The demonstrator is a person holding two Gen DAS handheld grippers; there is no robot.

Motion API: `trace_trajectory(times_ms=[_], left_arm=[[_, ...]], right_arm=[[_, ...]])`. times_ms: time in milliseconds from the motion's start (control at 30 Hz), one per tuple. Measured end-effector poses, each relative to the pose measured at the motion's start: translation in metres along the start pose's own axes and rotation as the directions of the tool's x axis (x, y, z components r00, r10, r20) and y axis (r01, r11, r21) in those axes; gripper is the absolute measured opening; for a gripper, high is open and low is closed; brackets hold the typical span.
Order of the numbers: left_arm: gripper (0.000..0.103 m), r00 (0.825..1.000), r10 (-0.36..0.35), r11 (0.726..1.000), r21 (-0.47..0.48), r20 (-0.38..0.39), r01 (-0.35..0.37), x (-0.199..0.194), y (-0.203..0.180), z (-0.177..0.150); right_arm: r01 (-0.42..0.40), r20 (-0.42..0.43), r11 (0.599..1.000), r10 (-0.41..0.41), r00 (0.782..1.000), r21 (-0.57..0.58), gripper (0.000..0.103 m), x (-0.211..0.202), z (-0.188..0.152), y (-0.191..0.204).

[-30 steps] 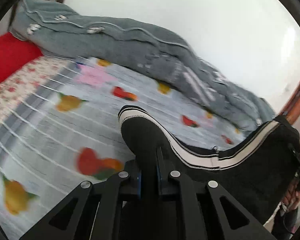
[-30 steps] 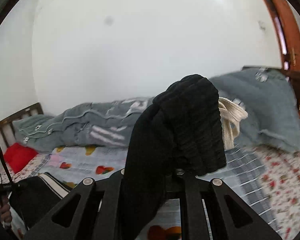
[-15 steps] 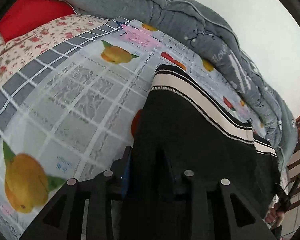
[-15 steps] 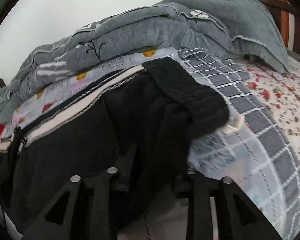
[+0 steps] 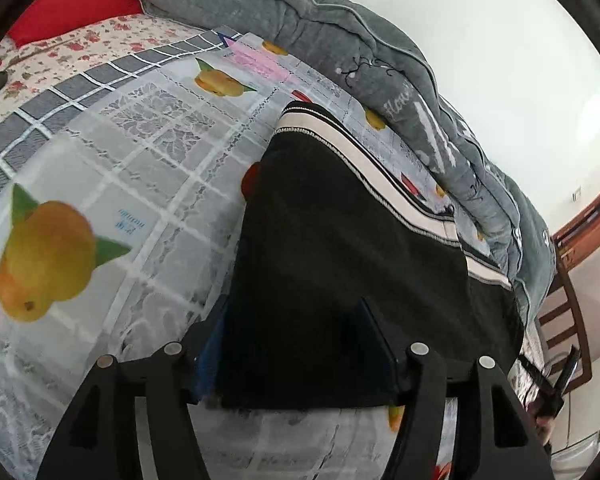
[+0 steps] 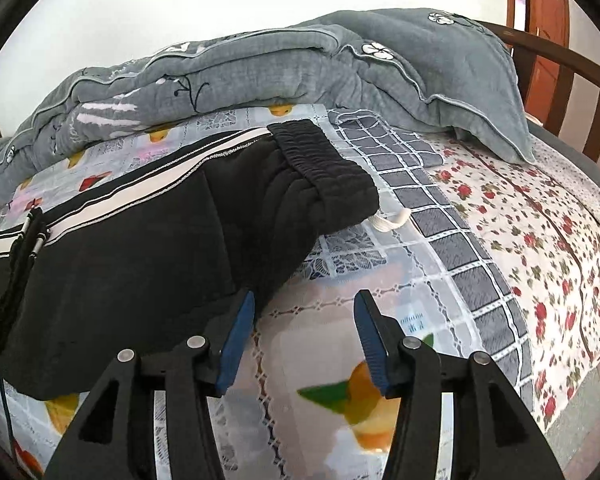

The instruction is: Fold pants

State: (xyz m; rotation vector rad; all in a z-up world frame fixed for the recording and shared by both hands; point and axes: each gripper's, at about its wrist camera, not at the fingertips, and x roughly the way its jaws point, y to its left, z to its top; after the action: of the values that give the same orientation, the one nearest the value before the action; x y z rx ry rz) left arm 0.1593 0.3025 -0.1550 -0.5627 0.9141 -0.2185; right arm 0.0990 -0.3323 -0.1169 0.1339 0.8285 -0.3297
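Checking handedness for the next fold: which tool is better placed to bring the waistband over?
Right, probably. The right tool is open beside the pants, nearest the elastic waistband. The left tool is open at the far hem.

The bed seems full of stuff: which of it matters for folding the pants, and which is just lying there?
Part of the job:
- black pants with a white side stripe
- left gripper, open
- right gripper, open

Just lying about:
- grey quilted duvet
- fruit-print plastic sheet
- red-flowered bedsheet
- red pillow
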Motion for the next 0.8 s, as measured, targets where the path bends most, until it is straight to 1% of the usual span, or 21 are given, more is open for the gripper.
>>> trace_trajectory(times_ms=[33, 100, 200, 233, 333, 433, 600, 800], left_arm=[[0.066, 1.000, -0.009, 1.000, -0.003, 0.005, 0.009, 0.005, -0.001, 0.003], [0.067, 1.000, -0.008, 1.000, -0.008, 0.027, 0.008, 0.012, -0.001, 0.006], [0.067, 0.999, 0.027, 1.000, 0.003, 0.043, -0.027, 0.018, -0.009, 0.007], [0.067, 0.999, 0.026, 1.000, 0.007, 0.043, -0.026, 0.017, -0.009, 0.006], [0.067, 0.999, -0.018, 1.000, -0.011, 0.030, 0.018, 0.008, -0.005, -0.003], [0.067, 0.998, -0.047, 0.999, -0.023, 0.031, 0.047, -0.005, -0.001, -0.018], [0.067, 0.998, -0.053, 0.997, -0.050, 0.046, 0.055, -0.014, -0.001, -0.034], [0.067, 0.997, -0.057, 0.993, -0.096, 0.057, 0.062, -0.013, 0.001, -0.035]], right_arm=[[0.001, 0.000, 1.000, -0.001, 1.000, -0.003, 0.050, -0.002, -0.001, 0.002], [-0.003, 0.001, 1.000, 0.003, 1.000, -0.010, 0.050, -0.004, -0.001, 0.007], [0.007, 0.021, 0.999, -0.006, 1.000, -0.042, 0.050, -0.016, -0.003, 0.016], [0.011, 0.032, 0.999, -0.010, 0.999, -0.051, 0.050, -0.021, -0.003, 0.018], [0.021, 0.062, 0.998, -0.017, 0.998, -0.063, 0.050, -0.034, -0.002, 0.018], [0.012, 0.067, 0.999, -0.010, 0.998, -0.040, 0.050, -0.040, -0.001, 0.012], [-0.001, 0.045, 1.000, 0.002, 0.999, -0.019, 0.050, -0.034, -0.004, 0.010], [-0.020, 0.034, 0.999, 0.021, 0.999, -0.034, 0.050, -0.034, -0.008, 0.017]])
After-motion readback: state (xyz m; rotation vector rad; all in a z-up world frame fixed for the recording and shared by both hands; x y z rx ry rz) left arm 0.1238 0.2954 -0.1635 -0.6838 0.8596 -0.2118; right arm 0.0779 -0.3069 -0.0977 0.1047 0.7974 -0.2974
